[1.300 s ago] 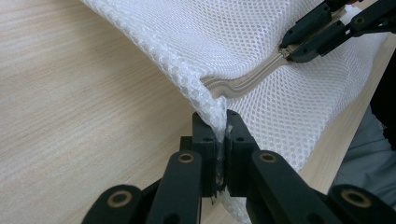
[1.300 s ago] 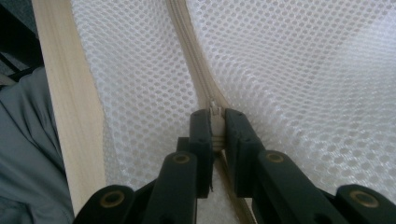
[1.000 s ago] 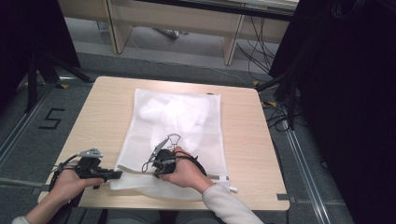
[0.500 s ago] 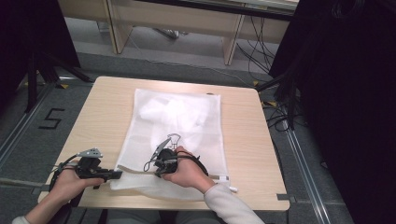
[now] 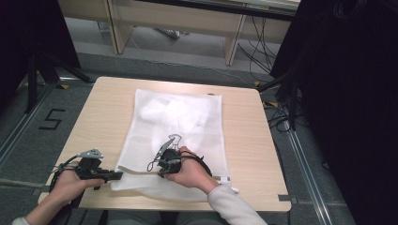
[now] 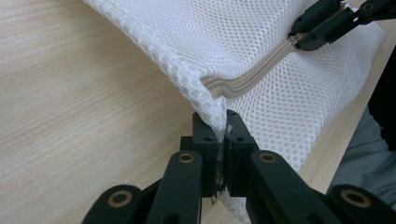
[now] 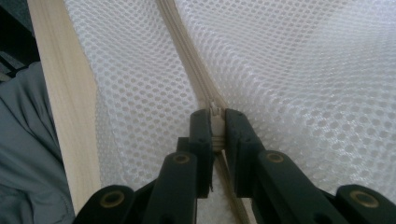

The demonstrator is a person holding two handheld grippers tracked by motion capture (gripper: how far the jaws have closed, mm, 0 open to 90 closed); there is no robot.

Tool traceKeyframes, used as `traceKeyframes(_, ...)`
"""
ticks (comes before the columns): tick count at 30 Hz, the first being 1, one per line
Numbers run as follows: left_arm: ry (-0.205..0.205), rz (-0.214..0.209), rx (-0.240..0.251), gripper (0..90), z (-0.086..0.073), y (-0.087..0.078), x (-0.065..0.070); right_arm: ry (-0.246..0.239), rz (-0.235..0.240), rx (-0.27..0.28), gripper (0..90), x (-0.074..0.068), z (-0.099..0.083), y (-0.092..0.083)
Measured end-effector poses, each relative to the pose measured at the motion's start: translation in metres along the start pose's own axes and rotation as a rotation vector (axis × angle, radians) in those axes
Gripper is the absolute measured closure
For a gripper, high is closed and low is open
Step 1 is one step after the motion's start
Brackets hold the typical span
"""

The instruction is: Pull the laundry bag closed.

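Nothing has shifted over the last second: our left claw (image 6: 218, 140) stays pinched on the near corner of the white mesh laundry bag (image 5: 180, 126), and our right claw (image 7: 215, 133) stays pinched on the zipper (image 7: 196, 70) at what looks like its slider. We judge the bag braced and ready for the zipper pull. The bag lies flat on the table (image 5: 101, 112) ahead of both claws. Its bunched white contents (image 5: 162, 110) are hard to identify, and the slider itself is mostly hidden between the right claw's pads.
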State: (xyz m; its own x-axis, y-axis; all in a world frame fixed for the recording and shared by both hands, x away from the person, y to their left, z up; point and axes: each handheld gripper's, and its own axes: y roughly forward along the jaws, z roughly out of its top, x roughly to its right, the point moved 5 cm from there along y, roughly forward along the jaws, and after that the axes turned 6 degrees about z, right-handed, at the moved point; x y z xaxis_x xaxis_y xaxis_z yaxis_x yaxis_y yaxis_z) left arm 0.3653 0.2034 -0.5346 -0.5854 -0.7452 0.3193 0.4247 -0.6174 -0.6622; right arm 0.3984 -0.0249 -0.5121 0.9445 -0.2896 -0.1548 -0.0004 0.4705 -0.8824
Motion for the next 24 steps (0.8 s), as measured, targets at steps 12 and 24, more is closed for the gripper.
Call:
traceKeyframes(12,-0.004,0.002,-0.002,85.1,0.000,0.000,0.000,0.023,-0.011,0.007,82.6,0.005,-0.007,-0.007)
traceKeyframes(24,0.003,-0.005,-0.026,85.2,-0.001,-0.001,0.000,0.040,-0.022,0.004,82.7,0.007,-0.012,-0.011)
